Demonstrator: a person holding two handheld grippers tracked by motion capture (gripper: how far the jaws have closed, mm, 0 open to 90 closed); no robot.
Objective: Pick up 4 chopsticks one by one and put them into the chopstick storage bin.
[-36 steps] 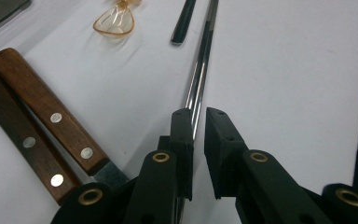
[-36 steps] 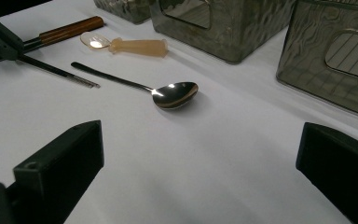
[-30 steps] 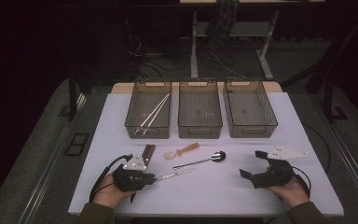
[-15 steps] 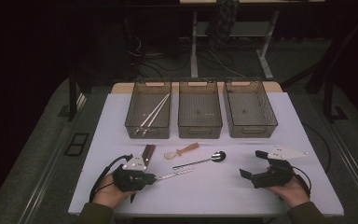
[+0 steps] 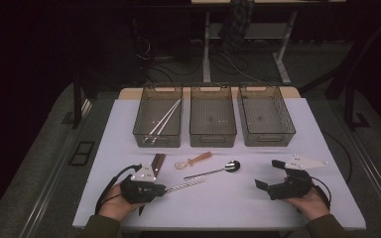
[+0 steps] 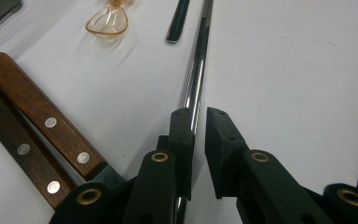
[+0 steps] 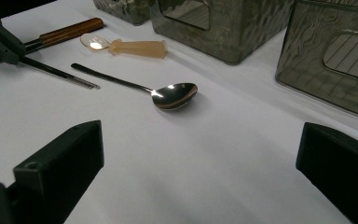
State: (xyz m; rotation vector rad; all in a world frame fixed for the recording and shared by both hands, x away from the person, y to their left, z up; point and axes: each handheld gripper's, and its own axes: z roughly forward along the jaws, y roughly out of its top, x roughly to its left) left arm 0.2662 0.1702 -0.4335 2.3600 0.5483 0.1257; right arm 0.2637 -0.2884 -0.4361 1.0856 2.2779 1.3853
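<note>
High view compared with the earlier pictures: nothing has shifted, both hands resting low on the desk (image 5: 228,208). The left gripper (image 6: 198,126) has its fingers drawn nearly together around a thin metal rod (image 6: 196,79) that lies flat on the desk beside two wooden knife handles (image 6: 37,140); whether the pads truly pinch it I cannot tell. The right gripper (image 5: 270,176) waits with fingers wide apart, the spoon (image 7: 172,95) ahead of it. Lifting the rod looks like the step at hand.
</note>
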